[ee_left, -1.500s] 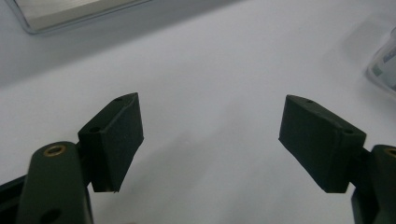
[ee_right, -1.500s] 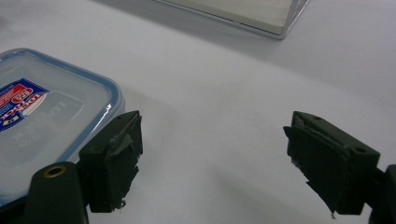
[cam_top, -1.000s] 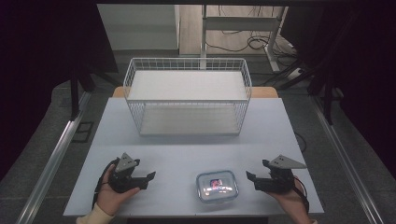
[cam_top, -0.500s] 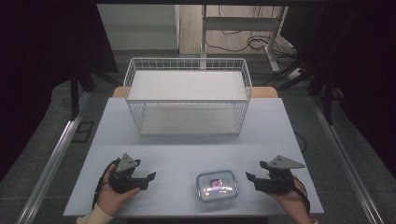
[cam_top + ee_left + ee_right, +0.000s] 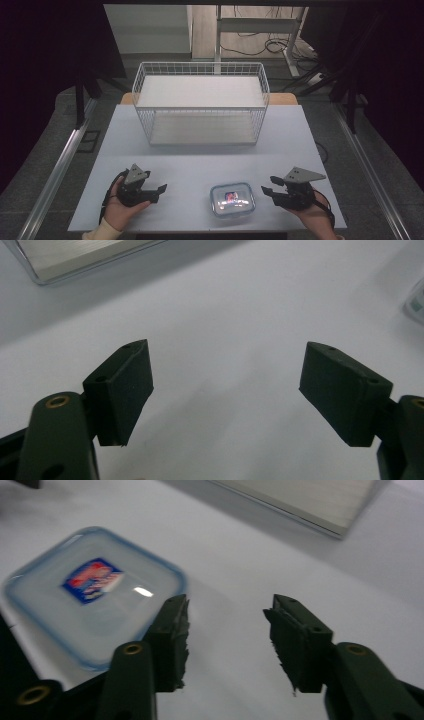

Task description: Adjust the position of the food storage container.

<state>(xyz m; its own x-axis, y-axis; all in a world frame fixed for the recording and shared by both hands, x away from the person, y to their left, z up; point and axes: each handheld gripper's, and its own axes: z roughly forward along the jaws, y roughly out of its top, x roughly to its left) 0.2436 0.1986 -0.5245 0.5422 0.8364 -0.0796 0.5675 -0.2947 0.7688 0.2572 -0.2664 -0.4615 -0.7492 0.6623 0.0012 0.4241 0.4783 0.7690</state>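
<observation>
left gripper (image 5: 159, 190): it sat low on the table's near left side in the high view, held in the person's left hand (image 5: 120, 202), with its grey three-cornered plate on top and its jaws pointing right, toward the container. in the left gripper view its jaws stood wide apart over bare tabletop, with nothing between the pads.
table (image 5: 200, 165): a pale, plain surface; both grippers and the container lay along its near edge.
wire basket (image 5: 200, 102): a white wire basket stood at the far middle of the table, upright, well apart from both grippers and from the container.
container (image 5: 232, 199): a clear, rounded-square box with a blue-rimmed lid and a small red and blue label lay flat near the table's front edge, between the two grippers and nearer the right one. in the right gripper view the container (image 5: 95, 607) lay beside the left-hand jaw, outside the gap.
right gripper (image 5: 266, 185): held in the person's right hand (image 5: 312, 210) at the near right, its jaws pointed left at the container and stopped just beside it without touching. its jaws had just been closing and stood at a middling gap in the right gripper view (image 5: 227, 630), with only tabletop between the pads.
</observation>
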